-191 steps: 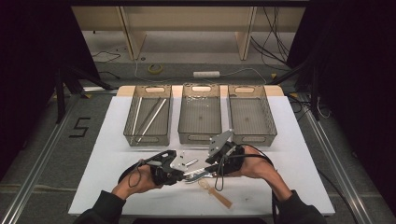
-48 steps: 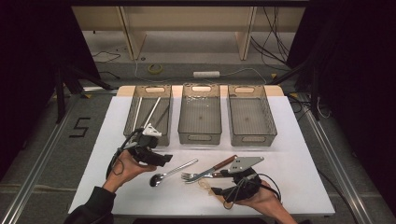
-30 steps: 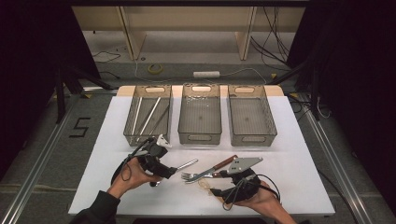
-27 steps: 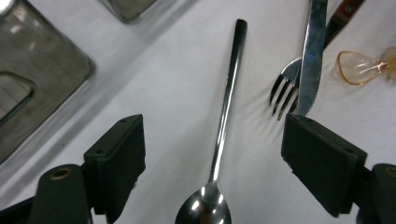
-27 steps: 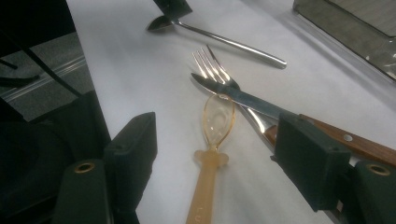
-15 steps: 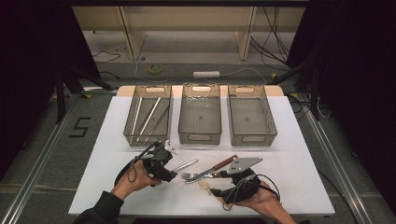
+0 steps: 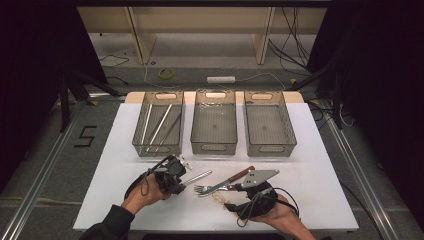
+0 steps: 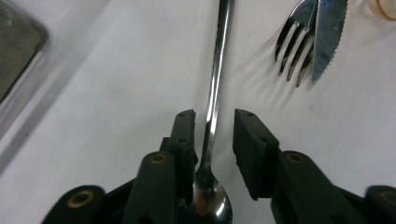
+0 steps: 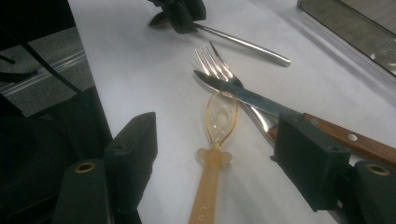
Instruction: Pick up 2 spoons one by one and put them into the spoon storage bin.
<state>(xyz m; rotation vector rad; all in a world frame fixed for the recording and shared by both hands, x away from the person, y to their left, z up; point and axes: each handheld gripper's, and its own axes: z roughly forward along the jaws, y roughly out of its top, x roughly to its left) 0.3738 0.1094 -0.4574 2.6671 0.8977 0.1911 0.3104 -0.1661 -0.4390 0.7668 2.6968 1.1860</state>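
Near the worktop's [image 7: 320, 150] front edge | left hand-held gripper [image 8: 212, 128] jaws just closing around spoon [image 8: 215, 93], right pad not yet touching | right hand-held gripper [image 9: 215, 140] open over amber spoon [image 9: 217, 126].

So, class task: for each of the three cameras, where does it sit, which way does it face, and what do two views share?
High view: above the table's near side, facing forward and down; both forearms, left gripper and right gripper show.
Left gripper view: rides that gripper; black jaws straddle the shiny steel spoon, closing, right pad not touching.
Right gripper view: low over the table; open jaws flank the amber plastic spoon.
Shared: the silver fork under the wooden-handled knife.
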